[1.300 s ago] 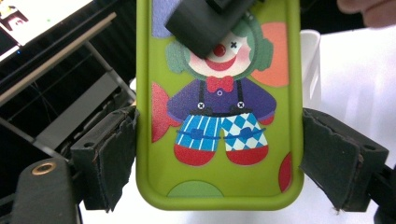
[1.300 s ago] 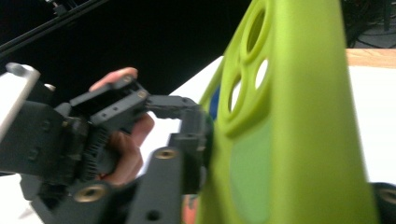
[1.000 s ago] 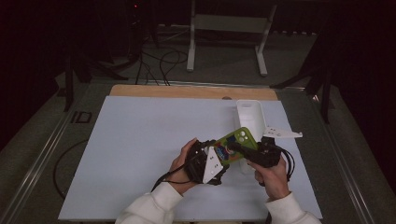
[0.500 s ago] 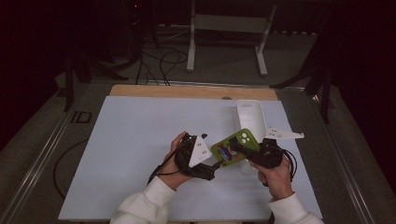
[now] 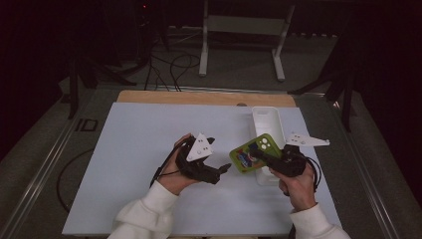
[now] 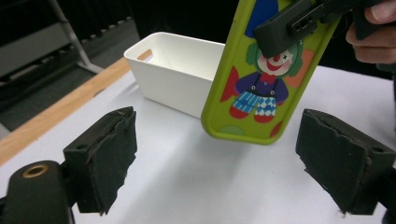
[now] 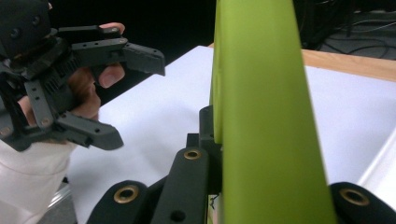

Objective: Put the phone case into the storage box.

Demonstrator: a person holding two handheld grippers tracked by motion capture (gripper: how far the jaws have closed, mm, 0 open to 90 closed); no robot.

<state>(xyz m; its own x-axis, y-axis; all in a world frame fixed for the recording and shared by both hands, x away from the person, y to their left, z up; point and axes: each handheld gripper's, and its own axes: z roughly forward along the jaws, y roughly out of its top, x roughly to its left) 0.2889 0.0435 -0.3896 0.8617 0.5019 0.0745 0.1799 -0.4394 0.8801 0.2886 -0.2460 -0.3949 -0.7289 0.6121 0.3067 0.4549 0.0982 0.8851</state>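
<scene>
Green phone case (image 5: 255,152) with a clown print hangs beside the white bin (image 5: 266,124), above the counter (image 5: 139,144), clamped in the right gripper (image 5: 256,155). Left gripper (image 5: 222,171) fingers stand open before the bin; keep the clamp firm.

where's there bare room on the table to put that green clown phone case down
The white mat is bare left of the left gripper to its left edge, and along the near edge between the two sleeves. It is crowded at right: the white plastic bin sits behind the green clown phone case clamped in the right gripper.
</scene>
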